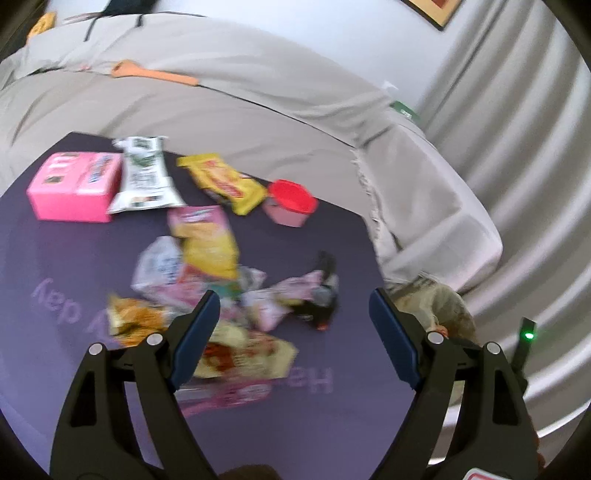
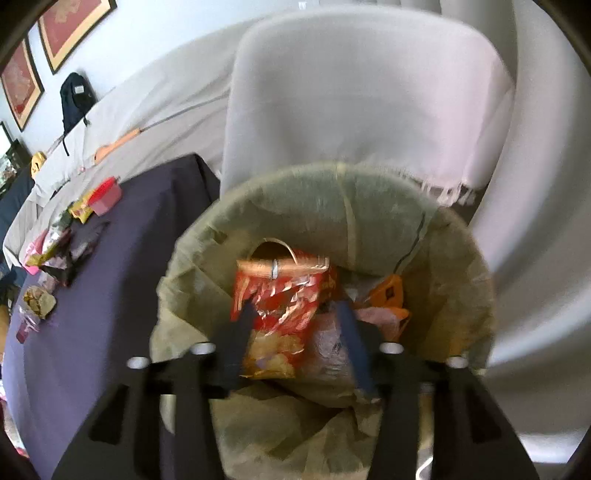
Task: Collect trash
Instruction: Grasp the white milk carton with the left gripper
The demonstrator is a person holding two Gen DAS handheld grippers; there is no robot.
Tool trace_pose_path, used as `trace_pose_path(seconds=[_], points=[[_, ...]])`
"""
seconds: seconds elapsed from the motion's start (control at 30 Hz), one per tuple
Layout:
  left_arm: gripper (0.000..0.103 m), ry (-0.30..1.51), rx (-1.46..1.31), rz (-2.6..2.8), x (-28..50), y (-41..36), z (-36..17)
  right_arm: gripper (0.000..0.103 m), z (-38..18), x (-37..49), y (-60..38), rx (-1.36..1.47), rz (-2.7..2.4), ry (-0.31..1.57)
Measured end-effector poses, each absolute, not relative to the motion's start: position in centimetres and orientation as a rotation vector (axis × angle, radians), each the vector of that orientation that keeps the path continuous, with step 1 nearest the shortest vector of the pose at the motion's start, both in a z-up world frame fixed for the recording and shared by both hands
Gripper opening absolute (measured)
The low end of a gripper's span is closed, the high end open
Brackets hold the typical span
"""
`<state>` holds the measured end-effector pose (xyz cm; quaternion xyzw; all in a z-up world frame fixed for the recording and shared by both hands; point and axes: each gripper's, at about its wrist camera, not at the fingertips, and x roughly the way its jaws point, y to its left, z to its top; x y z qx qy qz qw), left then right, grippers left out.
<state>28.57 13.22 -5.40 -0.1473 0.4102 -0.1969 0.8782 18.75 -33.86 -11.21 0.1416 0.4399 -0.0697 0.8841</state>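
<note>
In the left wrist view a pile of crumpled snack wrappers [image 1: 207,280] lies on a dark purple tablecloth [image 1: 74,258]. A pink box [image 1: 74,188], a white packet [image 1: 144,177], a yellow packet [image 1: 225,182] and a red-lidded tub [image 1: 291,201] lie behind it. My left gripper [image 1: 293,306] is open and empty above the pile's near edge. In the right wrist view my right gripper [image 2: 295,314] is open over a bin lined with a green bag [image 2: 369,206]. A red-orange chip bag [image 2: 280,302] lies in the bin between the fingers, seemingly loose.
A beige-covered sofa [image 1: 221,85] runs behind the table, with an orange object [image 1: 147,72] on it. The bin stands beside the table's right end, below the sofa's arm [image 2: 351,92]. A black backpack [image 2: 75,99] and framed pictures [image 2: 66,29] are at the far wall.
</note>
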Motion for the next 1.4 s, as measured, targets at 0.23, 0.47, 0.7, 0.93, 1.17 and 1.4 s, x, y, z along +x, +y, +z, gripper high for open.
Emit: trace_pose_path(seconds=[0.23, 0.47, 0.7, 0.93, 1.17, 1.4], points=[[0.079, 0.832, -0.310, -0.334, 28.6, 19.2, -6.0, 0.060, -6.4, 18.1, -31.0, 0.248, -0.110, 0.799], [0.079, 0.866, -0.302, -0.302, 28.4, 23.5, -7.2, 0.066, -4.7, 20.5, -24.2, 0.215, 0.077, 0.751], [0.079, 0.794, -0.341, -0.246, 31.9, 24.8, -5.9, 0.066, -6.1, 24.4, -18.1, 0.152, 0.204, 0.818], [0.077, 0.778, -0.225, -0.258, 41.3, 22.8, -4.8, 0.066, -6.9, 27.7, -14.3, 0.117, 0.299, 0.846], [0.076, 0.985, -0.177, -0.121, 50.5, 22.0, -8.4, 0.066, -7.5, 29.4, -13.7, 0.041, 0.276, 0.826], [0.070, 1.058, -0.055, -0.010, 53.4, 19.8, -10.9, 0.066, -7.7, 31.4, -14.7, 0.065, 0.260, 0.810]])
